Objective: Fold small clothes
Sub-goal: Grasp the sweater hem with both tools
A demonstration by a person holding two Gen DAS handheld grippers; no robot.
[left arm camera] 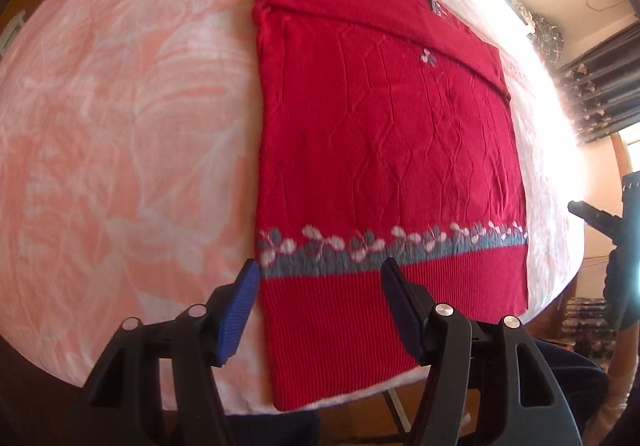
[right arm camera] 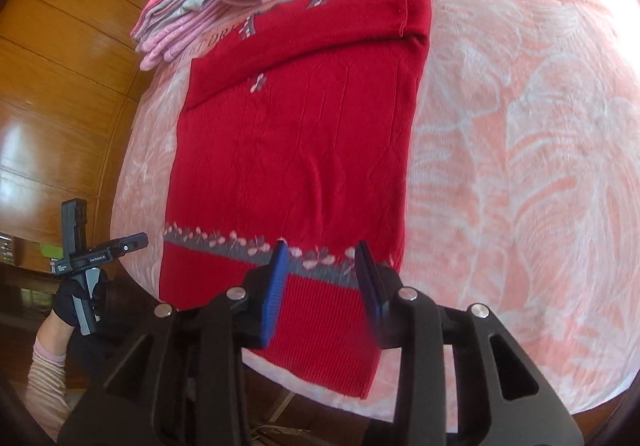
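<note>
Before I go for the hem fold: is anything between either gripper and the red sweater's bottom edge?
Nothing visible. The left gripper and right gripper are both open at the red sweater hem, with only the pink blanket around it. The pink clothes pile lies at the far end.

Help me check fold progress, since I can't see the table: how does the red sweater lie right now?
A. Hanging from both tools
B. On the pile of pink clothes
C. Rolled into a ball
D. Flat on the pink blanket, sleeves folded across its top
D: the red sweater lies flat on the pink blanket, sleeves folded across its top, and both open tools hold nothing.
</note>
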